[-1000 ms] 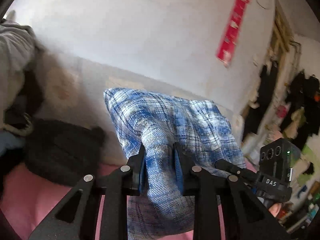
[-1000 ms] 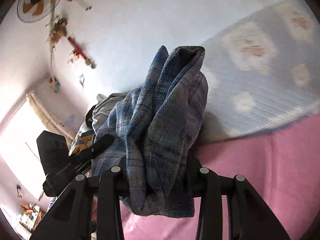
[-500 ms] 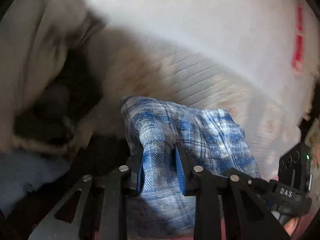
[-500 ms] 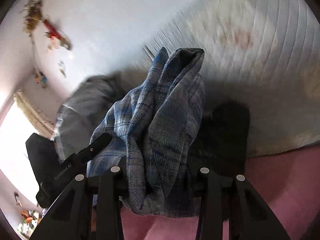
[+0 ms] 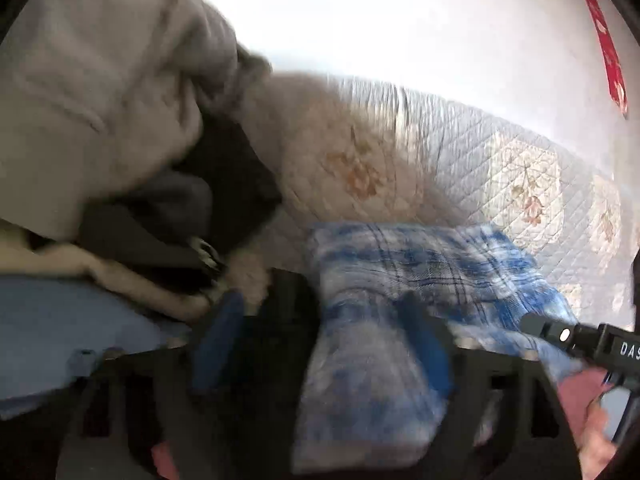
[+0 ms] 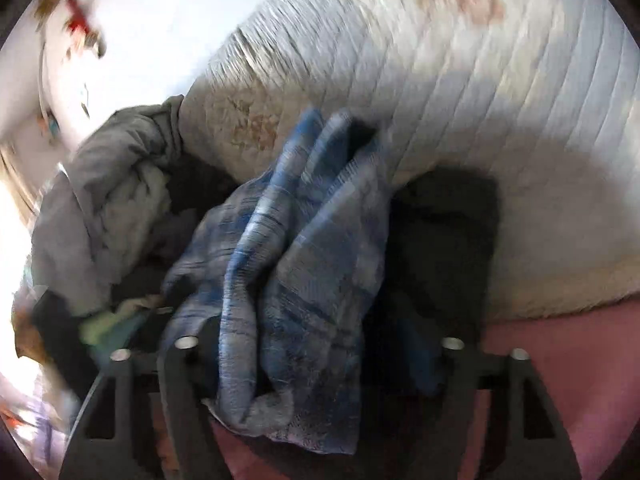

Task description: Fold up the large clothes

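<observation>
A folded blue plaid shirt [image 5: 420,264] lies low, in front of the quilted cover. My left gripper [image 5: 320,340] has its blue pads [image 5: 216,340] spread wide and still opening. The shirt's near end sits loose between them, against the right pad only. In the right wrist view the same shirt [image 6: 304,248] stands bunched between the fingers of my right gripper [image 6: 320,360]. Those jaws are opening too; the cloth leans on the left finger, with a dark gap on the right. In the left wrist view the right gripper's body [image 5: 580,340] shows at the right edge, held by a hand [image 5: 592,428].
A heap of clothes rises at the left: a grey hoodie [image 5: 100,80], black garments [image 5: 236,184], beige cloth and blue fabric [image 5: 60,328]. A quilted floral cover [image 5: 520,184] runs behind. A black garment [image 6: 440,240] lies on the pink sheet [image 6: 580,380].
Both grippers came down and towards the clothes heap with the plaid shirt. Their jaws, shut on the shirt before, now stand apart and the cloth rests loose between them.
</observation>
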Tool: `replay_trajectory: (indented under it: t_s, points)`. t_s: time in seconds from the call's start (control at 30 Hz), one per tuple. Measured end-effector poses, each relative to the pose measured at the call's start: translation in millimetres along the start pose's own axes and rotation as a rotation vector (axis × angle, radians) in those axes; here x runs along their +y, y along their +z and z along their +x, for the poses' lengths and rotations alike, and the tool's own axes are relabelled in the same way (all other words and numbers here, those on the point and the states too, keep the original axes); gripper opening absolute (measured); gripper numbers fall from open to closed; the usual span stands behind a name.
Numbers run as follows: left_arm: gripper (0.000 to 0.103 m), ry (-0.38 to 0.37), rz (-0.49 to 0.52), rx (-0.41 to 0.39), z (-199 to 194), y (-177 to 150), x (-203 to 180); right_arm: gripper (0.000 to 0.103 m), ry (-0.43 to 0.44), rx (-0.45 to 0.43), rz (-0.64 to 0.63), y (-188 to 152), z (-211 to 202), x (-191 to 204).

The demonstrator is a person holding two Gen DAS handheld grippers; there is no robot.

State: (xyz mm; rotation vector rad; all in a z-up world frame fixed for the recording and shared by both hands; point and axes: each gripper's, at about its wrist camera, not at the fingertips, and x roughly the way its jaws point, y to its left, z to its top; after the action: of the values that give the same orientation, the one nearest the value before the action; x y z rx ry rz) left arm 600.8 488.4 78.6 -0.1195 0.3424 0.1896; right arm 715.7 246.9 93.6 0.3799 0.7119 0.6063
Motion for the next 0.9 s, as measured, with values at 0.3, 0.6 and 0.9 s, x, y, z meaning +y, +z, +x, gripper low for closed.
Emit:
replay_trajectory:
  t_s: [0.3,0.6,0.9]
  points:
    - [0.103,-0.008,0.027,-0.116,-125,-15,-23,0.088,-0.125,-0.073,-0.272,-30,-93,11]
    - [0.103,0.093,0.048,-0.101,-167,-81,-29,0.088,-0.133,-0.142,-0.345,-98,-131,-2]
    - [0.103,0.095,0.088,-0.122,-164,-83,-32,0.089,-0.135,-0.225,-0.542,-129,-124,31]
